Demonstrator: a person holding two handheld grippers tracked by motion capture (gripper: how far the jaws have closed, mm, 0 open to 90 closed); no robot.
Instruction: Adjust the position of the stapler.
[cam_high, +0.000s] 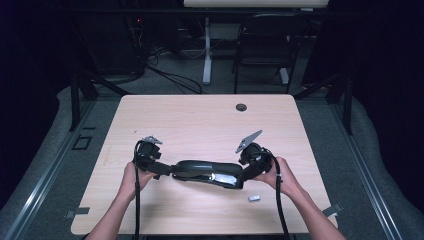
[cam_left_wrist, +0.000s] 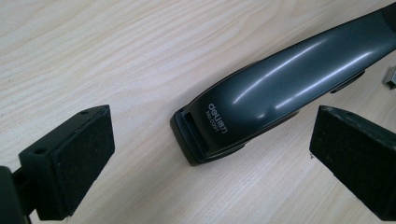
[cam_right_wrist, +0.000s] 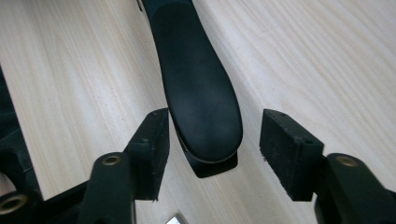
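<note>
Two claws stand open, left claw and right claw, bracketing the stapler ends without gripping, probably to steady it on the bench.

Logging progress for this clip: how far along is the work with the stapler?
Done: the black stapler lies flat on the table, a small strip of staples beside it. In hand: the left gripper and right gripper bracket its two ends, jaws open, pads clear of it. Left: any grip, lift or move.
</note>
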